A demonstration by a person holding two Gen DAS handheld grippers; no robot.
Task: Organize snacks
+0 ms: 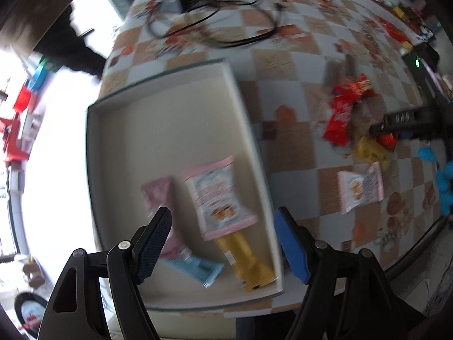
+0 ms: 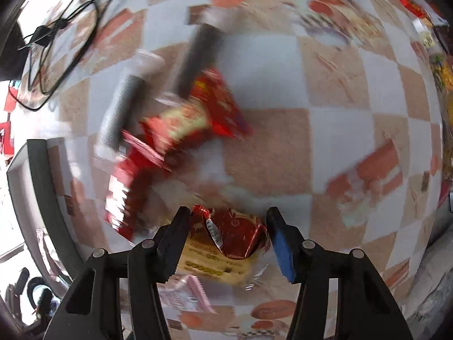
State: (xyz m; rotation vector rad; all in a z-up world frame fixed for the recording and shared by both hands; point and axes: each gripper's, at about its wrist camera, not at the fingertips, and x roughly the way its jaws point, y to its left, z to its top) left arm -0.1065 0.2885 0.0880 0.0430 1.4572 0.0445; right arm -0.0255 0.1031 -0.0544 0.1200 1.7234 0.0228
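Note:
A shallow white tray (image 1: 170, 90) holds a pink-and-white cookie packet (image 1: 218, 195), a pink packet (image 1: 158, 192), a gold packet (image 1: 246, 257) and a light blue one (image 1: 195, 266). My left gripper (image 1: 222, 215) hangs open above them with nothing between its fingers. To the tray's right, loose snacks lie on the checked tablecloth: red packets (image 1: 342, 110), a yellow packet (image 1: 371, 147) and another pink-and-white packet (image 1: 359, 189). My right gripper (image 2: 228, 212) points down over this pile, its pads against both sides of a shiny red foil snack (image 2: 235, 235) that lies on a yellow packet (image 2: 215, 266).
Black cables (image 1: 209, 11) and a small grey box lie at the table's far side. Beyond the red packets (image 2: 181, 130) lie a grey bar (image 2: 121, 110) and a dark bar (image 2: 201, 53). The tray's corner (image 2: 31, 170) is at the left. More packets line the far right edge.

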